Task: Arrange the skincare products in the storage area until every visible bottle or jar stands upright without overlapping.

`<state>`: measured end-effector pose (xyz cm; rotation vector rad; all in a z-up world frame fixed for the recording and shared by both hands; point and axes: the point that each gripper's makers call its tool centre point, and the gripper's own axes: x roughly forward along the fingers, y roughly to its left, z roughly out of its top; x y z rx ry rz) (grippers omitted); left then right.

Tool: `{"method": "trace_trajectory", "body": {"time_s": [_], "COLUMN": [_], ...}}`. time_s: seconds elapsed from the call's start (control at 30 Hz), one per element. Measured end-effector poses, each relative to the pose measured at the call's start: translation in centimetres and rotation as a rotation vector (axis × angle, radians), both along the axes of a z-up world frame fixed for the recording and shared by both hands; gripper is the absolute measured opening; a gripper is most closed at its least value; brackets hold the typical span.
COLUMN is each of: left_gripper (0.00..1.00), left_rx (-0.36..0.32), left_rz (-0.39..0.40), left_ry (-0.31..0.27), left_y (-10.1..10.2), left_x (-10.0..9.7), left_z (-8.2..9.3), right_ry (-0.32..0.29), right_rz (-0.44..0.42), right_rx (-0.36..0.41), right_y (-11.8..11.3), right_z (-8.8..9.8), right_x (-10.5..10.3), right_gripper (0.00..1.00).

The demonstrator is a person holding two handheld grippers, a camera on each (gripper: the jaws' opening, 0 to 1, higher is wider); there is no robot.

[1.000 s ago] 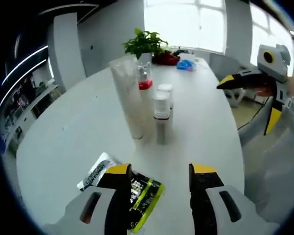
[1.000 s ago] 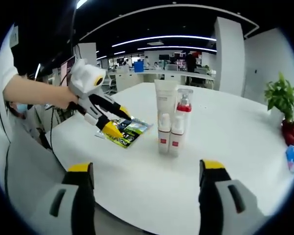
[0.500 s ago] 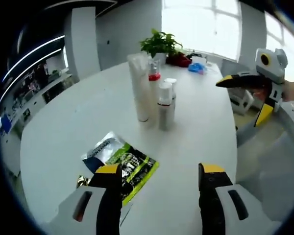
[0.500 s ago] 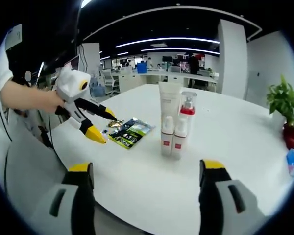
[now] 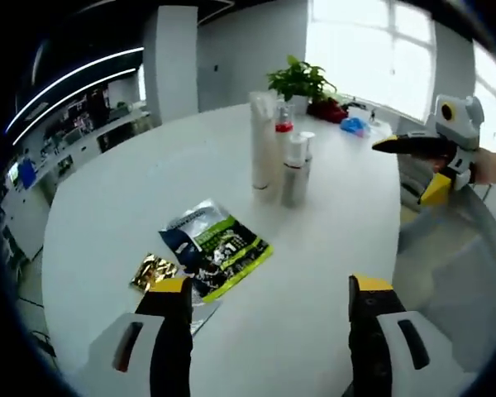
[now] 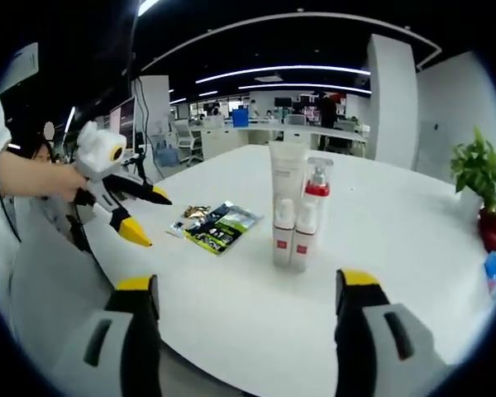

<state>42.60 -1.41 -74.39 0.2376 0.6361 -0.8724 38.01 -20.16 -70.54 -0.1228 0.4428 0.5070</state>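
Four skincare products stand upright in a tight group on the white table (image 5: 107, 207): a tall white tube (image 5: 262, 141), a pump bottle with a red collar (image 5: 283, 122) and two small white bottles (image 5: 297, 161). In the right gripper view the tube (image 6: 287, 178), the pump bottle (image 6: 317, 188) and the small bottles (image 6: 291, 238) stand mid-table. My left gripper (image 5: 269, 288) is open over the near table edge, holding nothing. It appears from the left (image 6: 149, 217), its jaws apart. My right gripper (image 6: 246, 285) is open and empty, seen from the side (image 5: 407, 169) with a hand on it.
A green and black sachet (image 5: 217, 248) and a small gold packet (image 5: 153, 270) lie flat near the left gripper; the sachet (image 6: 218, 227) lies left of the bottles. A potted plant (image 5: 299, 80) and a blue item (image 5: 354, 125) sit at the far edge. Office desks fill the background.
My left gripper has drawn back from the sachet and the bottles, off towards the table edge, so more of the table shows. The right gripper has hardly moved. The products stay put.
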Motion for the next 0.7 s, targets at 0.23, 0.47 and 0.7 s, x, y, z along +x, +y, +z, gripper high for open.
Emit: {"method": "trace_trajectory", "body": {"time_s": [0.23, 0.47, 0.7], "left_gripper": [0.81, 0.84, 0.9], "left_rx": [-0.005, -0.009, -0.025], "left_rz": [0.064, 0.113, 0.167], "left_ry": [-0.002, 0.001, 0.018], "left_y": [2.0, 3.5, 4.7], "left_x": [-1.2, -2.8, -3.6], "left_z": [0.0, -0.3, -0.6], "right_ry": [-0.003, 0.0, 0.003], "right_rz": [0.02, 0.036, 0.047], "right_rx": [-0.009, -0.015, -0.024], "right_y": [0.4, 0.6, 0.8], "right_z": [0.0, -0.1, -0.2], "right_x": [-0.2, -0.3, -0.4], "right_gripper": [0.87, 0.88, 0.88]}}
